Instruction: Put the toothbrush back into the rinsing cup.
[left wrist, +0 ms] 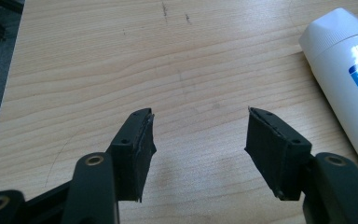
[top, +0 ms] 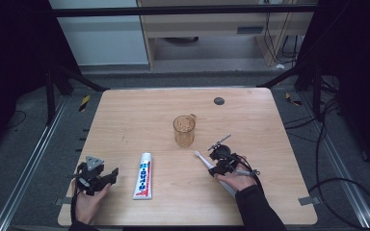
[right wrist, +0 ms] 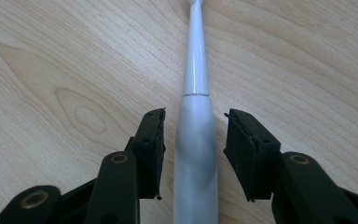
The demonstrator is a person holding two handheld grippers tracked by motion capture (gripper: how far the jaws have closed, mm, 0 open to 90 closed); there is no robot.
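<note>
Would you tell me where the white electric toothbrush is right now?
In the high view the electric toothbrush lies on the table's right half, below the amber cup; the right gripper straddles its handle with open jaws.

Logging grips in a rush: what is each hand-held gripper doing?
Left hand-held gripper: open, empty.
Right hand-held gripper: open, astride the white plastic electric toothbrush, pads not touching.

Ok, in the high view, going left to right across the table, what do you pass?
Left tool → toothpaste tube → amber cup → right tool, with the white toothbrush between its open jaws.
</note>
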